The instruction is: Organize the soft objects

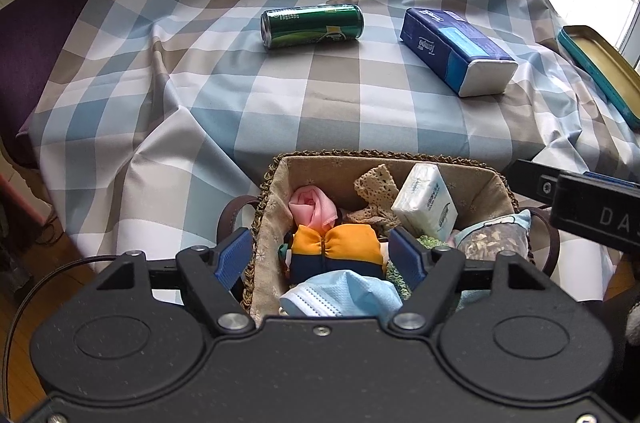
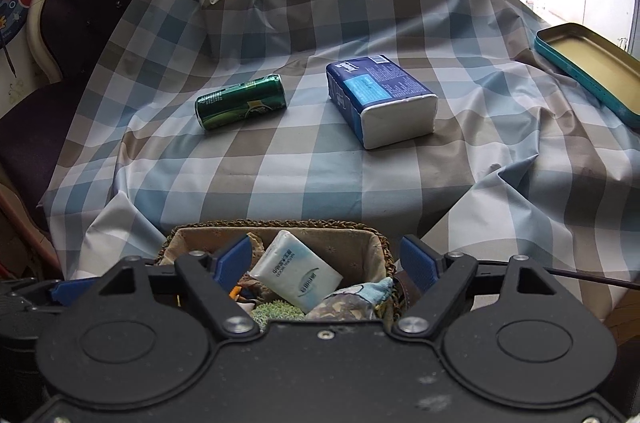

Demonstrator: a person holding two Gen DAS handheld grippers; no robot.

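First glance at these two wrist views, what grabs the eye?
The woven basket at the near table edge, packed with soft items, sits right under both open grippers, left and right. Beyond it on the checked tablecloth lie a green can on its side and a blue tissue pack.

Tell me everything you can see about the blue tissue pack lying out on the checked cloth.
The blue tissue pack is a soft rectangular brick in glossy dark blue plastic wrap with a lighter blue label panel and small white print. Its near end is plain white. It lies flat on its broad side on the checked tablecloth, angled, sealed and uncrushed as far as shows. The green can lies apart to its left; nothing touches it but the cloth.
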